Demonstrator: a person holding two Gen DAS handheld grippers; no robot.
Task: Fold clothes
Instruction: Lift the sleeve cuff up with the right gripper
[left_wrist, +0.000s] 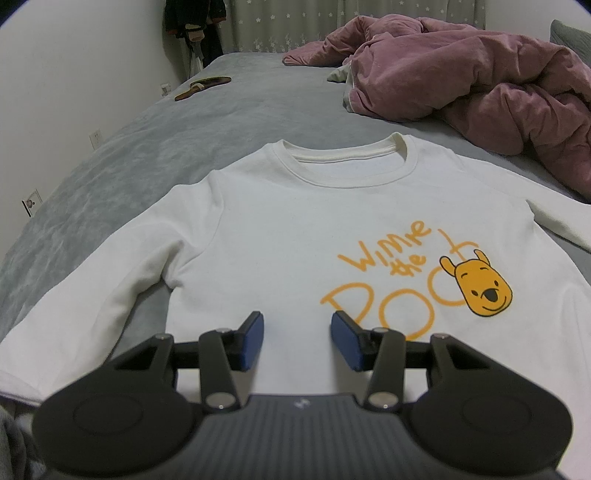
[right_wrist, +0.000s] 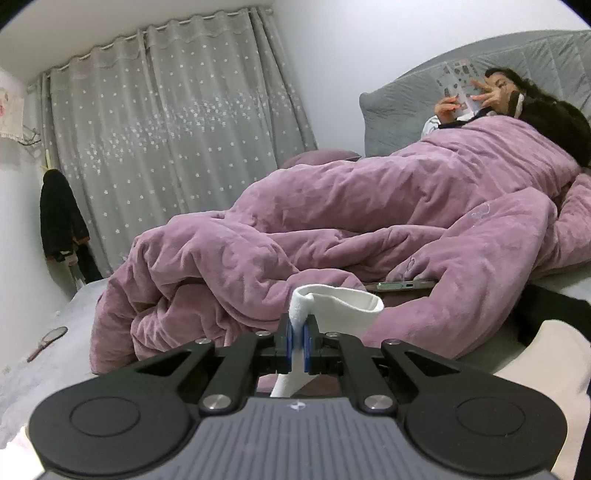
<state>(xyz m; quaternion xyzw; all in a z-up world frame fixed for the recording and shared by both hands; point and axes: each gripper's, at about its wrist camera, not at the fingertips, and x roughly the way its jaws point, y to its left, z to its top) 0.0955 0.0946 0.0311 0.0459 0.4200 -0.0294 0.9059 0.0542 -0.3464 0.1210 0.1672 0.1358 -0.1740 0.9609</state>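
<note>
Right tool (right_wrist: 296, 345) pinches the white sweatshirt's cuff (right_wrist: 332, 306), lifted above it.

The sweatshirt (left_wrist: 280, 229) lay flat on the bed (left_wrist: 122, 162), with the duvet (left_wrist: 480, 81) heaped behind its right shoulder and a hand mirror (left_wrist: 202, 87) far behind its left.

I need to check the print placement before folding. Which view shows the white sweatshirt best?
The left wrist view: the white sweatshirt lies flat, collar and print visible. The right wrist view shows only a white cuff pinched in the right gripper.
</note>
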